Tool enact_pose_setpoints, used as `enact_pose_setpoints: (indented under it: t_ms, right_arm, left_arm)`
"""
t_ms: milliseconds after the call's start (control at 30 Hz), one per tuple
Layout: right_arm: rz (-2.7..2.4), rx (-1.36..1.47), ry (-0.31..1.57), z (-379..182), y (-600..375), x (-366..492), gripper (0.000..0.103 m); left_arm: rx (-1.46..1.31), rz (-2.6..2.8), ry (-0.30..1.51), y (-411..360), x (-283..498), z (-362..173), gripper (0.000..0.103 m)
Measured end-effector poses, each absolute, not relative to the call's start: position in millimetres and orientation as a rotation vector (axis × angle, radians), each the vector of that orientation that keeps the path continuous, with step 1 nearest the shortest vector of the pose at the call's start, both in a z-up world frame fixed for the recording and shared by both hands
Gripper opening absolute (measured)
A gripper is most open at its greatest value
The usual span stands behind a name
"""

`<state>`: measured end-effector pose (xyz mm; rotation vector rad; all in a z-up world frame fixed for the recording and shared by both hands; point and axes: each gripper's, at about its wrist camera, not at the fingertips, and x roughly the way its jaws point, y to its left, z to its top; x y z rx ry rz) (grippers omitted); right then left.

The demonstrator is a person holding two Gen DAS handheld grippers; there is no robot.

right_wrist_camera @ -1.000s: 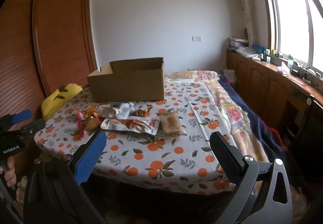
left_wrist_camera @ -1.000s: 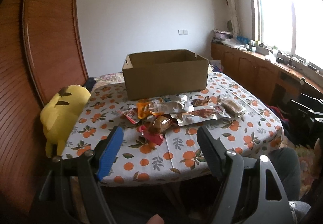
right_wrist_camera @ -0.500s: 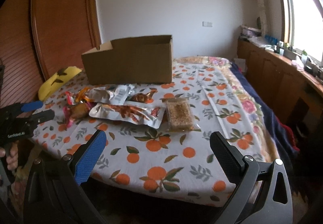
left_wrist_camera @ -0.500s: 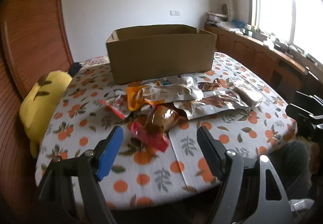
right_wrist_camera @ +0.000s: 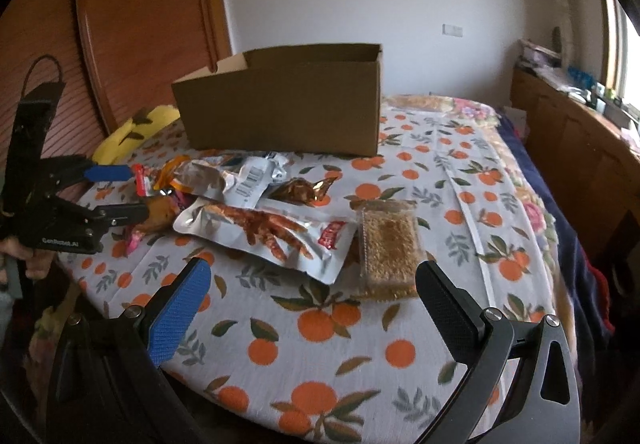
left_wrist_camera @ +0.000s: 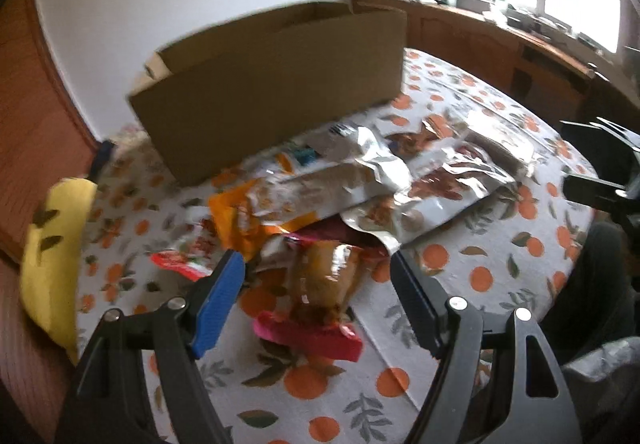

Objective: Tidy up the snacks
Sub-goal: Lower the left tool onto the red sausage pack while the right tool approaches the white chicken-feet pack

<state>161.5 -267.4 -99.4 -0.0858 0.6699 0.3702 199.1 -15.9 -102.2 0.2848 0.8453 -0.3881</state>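
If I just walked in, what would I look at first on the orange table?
Probably the messy pile of shiny snack packets in the middle of the orange-patterned tablecloth, with the big open cardboard box standing just behind them. Next, the left hand-held gripper, open around a brown packet with a pink end at the near edge of the pile. A yellow plush toy lies at the table's left edge.

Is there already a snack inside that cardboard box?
Cannot tell: the cardboard box shows only its outer walls and a strip of bare inner wall, while its floor is hidden; snack packets lie on the table.
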Motion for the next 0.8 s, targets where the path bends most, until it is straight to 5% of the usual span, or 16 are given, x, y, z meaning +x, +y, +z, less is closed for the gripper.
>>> enact_pose_setpoints:
  t_ms: [333, 500, 800]
  right_arm:
    - [0.545, -0.178, 0.770, -102.7, -240.8, 212.4, 0.103]
    - [0.626, -0.240, 0.834, -107.7, -226.1, 238.2, 0.103]
    - [0.766, -0.332, 0.937, -123.2, -204.7, 271.1, 0.102]
  left_arm:
    - [0.333, -0.436, 0.950, -23.0, 220.5, -121.0, 0.075]
    - [0.322, -0.464, 1.004, -17.5, 226.8, -128.4, 0.049]
    - [0.228, -0.493, 0.997, 2.7, 224.5, -129.4, 0.043]
